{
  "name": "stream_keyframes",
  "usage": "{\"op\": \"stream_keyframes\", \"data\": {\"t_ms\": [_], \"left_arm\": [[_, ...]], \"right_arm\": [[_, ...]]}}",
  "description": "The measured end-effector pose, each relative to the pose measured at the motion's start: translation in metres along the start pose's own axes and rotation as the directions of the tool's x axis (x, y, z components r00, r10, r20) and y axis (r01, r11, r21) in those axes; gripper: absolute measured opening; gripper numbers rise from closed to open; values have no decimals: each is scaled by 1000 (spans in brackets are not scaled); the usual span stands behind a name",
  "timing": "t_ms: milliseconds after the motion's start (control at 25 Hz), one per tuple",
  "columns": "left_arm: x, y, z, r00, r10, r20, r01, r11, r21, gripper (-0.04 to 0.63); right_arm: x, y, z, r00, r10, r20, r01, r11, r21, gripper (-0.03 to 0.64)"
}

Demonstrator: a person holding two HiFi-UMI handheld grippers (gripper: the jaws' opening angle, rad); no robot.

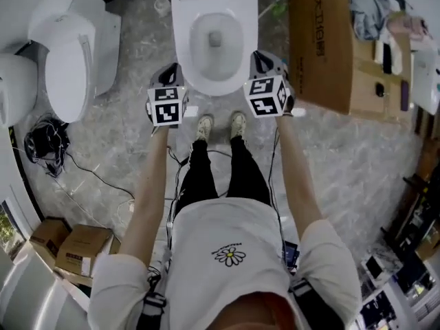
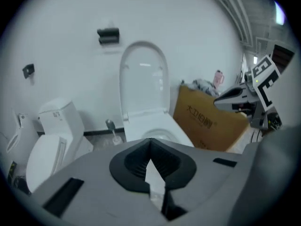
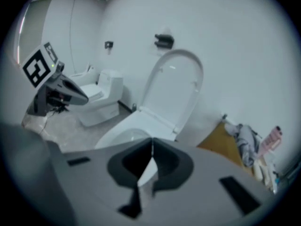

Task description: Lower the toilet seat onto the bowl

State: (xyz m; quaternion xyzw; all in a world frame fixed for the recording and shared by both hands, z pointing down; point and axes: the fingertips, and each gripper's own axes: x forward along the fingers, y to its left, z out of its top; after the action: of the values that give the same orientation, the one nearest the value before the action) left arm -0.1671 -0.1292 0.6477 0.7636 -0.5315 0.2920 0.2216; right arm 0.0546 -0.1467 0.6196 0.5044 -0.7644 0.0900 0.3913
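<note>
The white toilet [image 1: 214, 47] stands straight ahead of the person's feet, its bowl [image 2: 153, 128] uncovered. Its seat and lid [image 2: 143, 79] are raised upright against the wall, as the right gripper view also shows for the lid [image 3: 174, 86] above the bowl [image 3: 124, 134]. My left gripper [image 1: 170, 71] hovers by the bowl's front left, short of it, jaws shut and empty [image 2: 150, 141]. My right gripper [image 1: 261, 58] hangs at the bowl's front right, also shut with nothing held [image 3: 151, 140]. Neither touches the toilet. Each gripper appears in the other's view: right [image 2: 240, 98], left [image 3: 61, 91].
A second white toilet [image 1: 69, 53] stands at the left, a large cardboard box [image 1: 320, 40] close on the right. A toilet brush [image 2: 112, 128] sits beside the toilet's left. Black cables [image 1: 45, 146] lie on the floor; small cartons [image 1: 69, 246] at lower left.
</note>
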Motion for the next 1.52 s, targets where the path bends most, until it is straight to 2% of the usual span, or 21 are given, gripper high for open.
{"op": "stream_keyframes", "data": {"t_ms": [40,120,280,360,560,640,680,760,920,1160,1360,1520], "left_arm": [[-18,-1,34,997,15,74,-14,1000,-13,20],[-62,-7,95,977,40,210,-32,999,-44,20],[-159,-31,180,904,53,425,-27,997,-68,20],[-198,-44,205,863,43,504,-22,999,-47,20],[-269,-64,235,729,41,683,-37,999,-20,20],[-285,-69,235,695,48,718,-54,998,-15,20],[-289,-72,234,684,48,727,-60,998,-10,20],[-290,-76,233,678,39,734,-63,998,4,20],[-286,-81,234,681,34,732,-61,998,11,20],[-277,-86,229,697,26,717,-46,999,9,20],[-274,-91,230,705,13,709,-28,1000,9,20],[-273,-92,228,713,5,701,-20,1000,14,20]], "right_arm": [[-18,-9,27,998,-32,53,30,999,28,32],[-64,-22,77,983,-87,162,72,993,96,32],[-166,-25,158,913,-185,363,133,977,166,31],[-205,-20,178,877,-212,432,147,973,178,32],[-257,2,198,800,-208,563,121,975,188,32],[-266,12,195,783,-189,593,98,978,183,31],[-268,17,193,780,-180,599,87,980,182,31],[-269,25,189,782,-163,601,67,982,179,30],[-270,34,186,786,-132,603,57,988,142,31],[-272,29,187,782,-128,610,58,989,133,30],[-266,31,183,798,-118,591,51,990,129,30],[-266,34,185,801,-118,587,52,990,128,30]]}}
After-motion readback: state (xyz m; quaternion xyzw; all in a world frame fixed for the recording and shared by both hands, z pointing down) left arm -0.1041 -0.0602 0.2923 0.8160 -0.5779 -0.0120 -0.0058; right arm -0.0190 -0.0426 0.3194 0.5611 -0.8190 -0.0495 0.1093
